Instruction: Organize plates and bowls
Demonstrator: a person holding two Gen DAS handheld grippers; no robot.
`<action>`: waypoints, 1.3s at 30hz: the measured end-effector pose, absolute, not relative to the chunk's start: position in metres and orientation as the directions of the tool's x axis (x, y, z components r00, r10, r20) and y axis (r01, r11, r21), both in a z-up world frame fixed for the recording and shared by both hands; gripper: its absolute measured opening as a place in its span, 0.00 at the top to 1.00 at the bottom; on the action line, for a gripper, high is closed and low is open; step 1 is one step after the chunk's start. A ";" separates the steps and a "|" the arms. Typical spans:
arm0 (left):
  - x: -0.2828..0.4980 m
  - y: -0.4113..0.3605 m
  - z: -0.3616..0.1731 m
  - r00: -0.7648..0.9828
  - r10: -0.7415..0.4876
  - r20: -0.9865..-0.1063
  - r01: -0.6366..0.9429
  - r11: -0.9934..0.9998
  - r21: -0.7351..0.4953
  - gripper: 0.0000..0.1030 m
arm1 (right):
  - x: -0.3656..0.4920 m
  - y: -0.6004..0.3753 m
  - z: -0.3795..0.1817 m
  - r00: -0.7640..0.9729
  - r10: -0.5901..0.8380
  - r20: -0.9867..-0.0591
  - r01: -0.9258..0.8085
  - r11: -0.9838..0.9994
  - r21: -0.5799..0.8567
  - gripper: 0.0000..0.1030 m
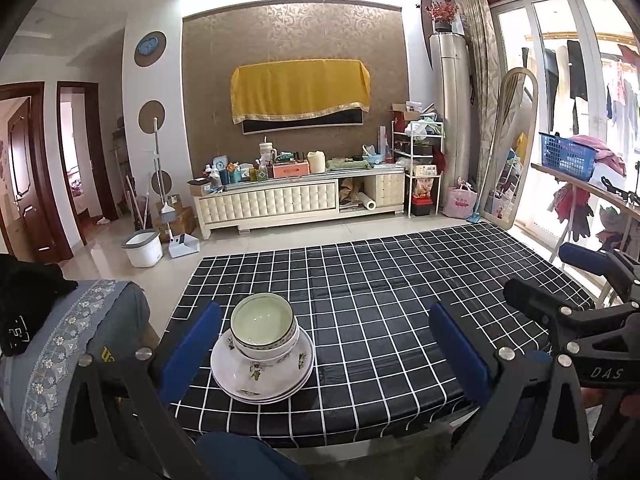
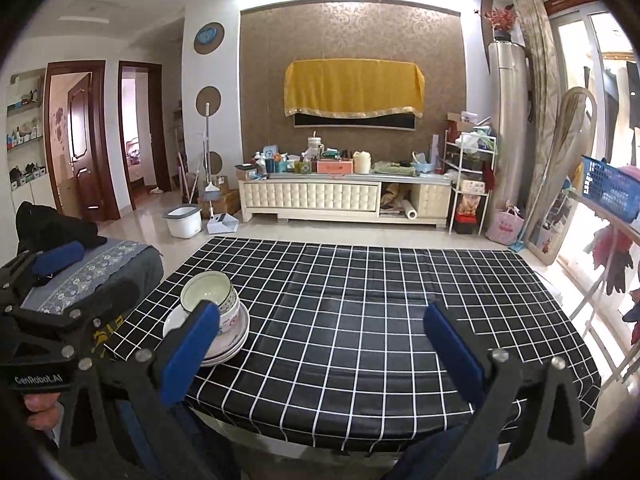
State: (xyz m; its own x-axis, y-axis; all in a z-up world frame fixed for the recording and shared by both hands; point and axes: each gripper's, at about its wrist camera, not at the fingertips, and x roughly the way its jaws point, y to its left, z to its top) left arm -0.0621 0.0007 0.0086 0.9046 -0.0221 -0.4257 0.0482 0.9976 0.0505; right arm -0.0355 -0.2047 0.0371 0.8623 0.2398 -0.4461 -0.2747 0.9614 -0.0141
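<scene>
Both tongs spread wide and empty over the checked counter.

You held the left tongs [image 1: 324, 354] apart with nothing between them, and the right tongs [image 2: 320, 354] likewise apart and empty, both hanging back from the near edge. The bowls [image 1: 264, 328] sat nested on the stacked plates [image 1: 262, 372] near the left side of the counter [image 1: 380, 300], one compact pile, so the sorting looked done and you probably no longer needed a grip.
</scene>
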 end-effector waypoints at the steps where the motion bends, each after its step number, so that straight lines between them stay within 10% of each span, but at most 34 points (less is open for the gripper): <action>1: -0.062 0.000 0.008 0.903 -0.024 -0.428 0.052 0.997 0.052 0.00 | -0.035 -0.205 0.037 0.861 0.240 -0.448 -0.276 0.961 -0.015 0.00; 39: -0.059 0.000 0.005 0.884 -0.047 -0.466 0.068 0.997 0.028 0.00 | -0.036 -0.205 0.036 0.841 0.245 -0.483 -0.279 0.960 0.000 0.00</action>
State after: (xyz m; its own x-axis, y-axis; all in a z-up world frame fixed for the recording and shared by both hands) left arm -0.0587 0.0005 0.0048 0.8837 -0.0474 -0.4656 0.0682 0.9973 0.0280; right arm -0.0358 -0.2051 0.0360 0.8411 0.2445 -0.4825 -0.2793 0.9602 -0.0001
